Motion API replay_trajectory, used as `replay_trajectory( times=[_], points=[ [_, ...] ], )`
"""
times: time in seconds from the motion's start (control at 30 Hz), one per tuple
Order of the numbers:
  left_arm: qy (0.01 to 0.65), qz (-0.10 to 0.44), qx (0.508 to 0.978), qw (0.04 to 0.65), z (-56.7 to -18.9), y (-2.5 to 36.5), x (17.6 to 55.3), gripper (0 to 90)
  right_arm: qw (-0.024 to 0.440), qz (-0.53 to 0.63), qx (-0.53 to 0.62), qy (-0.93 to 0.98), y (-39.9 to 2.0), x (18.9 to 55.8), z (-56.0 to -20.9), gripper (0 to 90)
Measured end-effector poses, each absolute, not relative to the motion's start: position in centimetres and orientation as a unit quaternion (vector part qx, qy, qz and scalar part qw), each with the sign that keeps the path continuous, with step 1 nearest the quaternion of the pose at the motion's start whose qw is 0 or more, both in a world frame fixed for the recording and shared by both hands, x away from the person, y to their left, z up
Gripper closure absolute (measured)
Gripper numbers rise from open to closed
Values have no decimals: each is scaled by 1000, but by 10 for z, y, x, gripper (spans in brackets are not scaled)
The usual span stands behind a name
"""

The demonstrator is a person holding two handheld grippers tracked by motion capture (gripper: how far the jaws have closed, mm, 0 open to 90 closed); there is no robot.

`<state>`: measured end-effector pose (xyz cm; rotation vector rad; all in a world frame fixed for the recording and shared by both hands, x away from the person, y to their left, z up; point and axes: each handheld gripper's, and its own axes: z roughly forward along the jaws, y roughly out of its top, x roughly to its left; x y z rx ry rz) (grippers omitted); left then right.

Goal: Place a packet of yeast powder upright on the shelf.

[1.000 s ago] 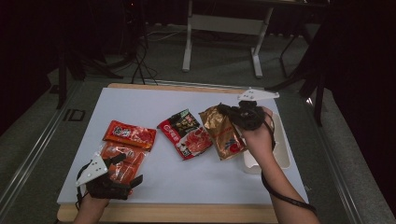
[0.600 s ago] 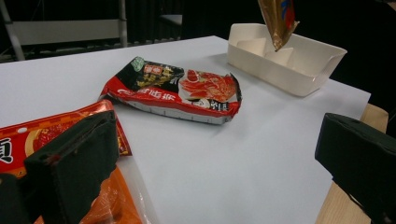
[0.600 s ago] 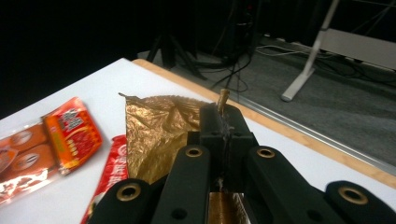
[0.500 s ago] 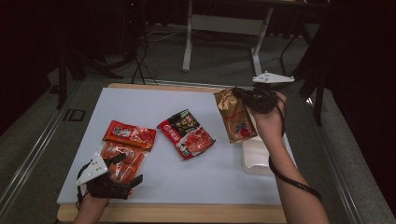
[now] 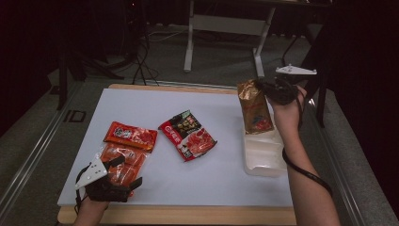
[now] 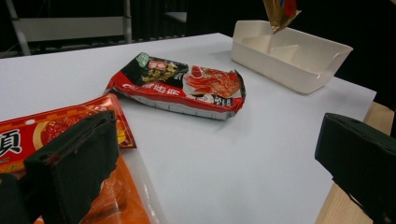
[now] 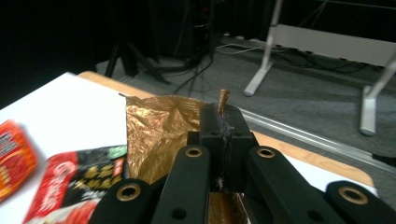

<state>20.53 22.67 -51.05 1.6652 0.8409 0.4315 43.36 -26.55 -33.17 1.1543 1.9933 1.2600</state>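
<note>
The white table [image 5: 221, 188] carries everything here. At its right edge stands a white tray [image 5: 263, 160] with compartments inside. Above the tray hangs the gold packet [image 5: 255, 110], lifted off the table and held by its upper edge in the right gripper [image 7: 223, 122], whose jaws are pressed tightly together on the foil. The packet hangs almost upright, with its lower end just over the tray.

I judge this packet to be light and soft. The foil is crinkled and probably slippery, so a pinch on the flat sealed edge, as now, seems the safest place; a grip on the full middle could slide or crush what is inside.

In the middle of the table lies a red and black packet [image 5: 187, 135], well apart from the tray. At the left are two orange packets [image 5: 126, 148], one partly over the other. The left gripper [image 5: 123, 172] rests there with its jaws wide apart, one black pad on the orange packets, not closed on anything. Nothing stands between the gold packet and the tray.
</note>
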Motion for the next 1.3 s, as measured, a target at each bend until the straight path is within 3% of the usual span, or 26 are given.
replay_trajectory(
  times=[0.8, 1.3],
  points=[
    [379, 195, 701, 572, -511, 237, 192, 0, 277, 491, 493, 662, -314, 491, -360, 893],
    [379, 197, 703, 569, -512, 237, 191, 0, 247, 499, 504, 660, -318, 494, -390, 889]
  ],
)
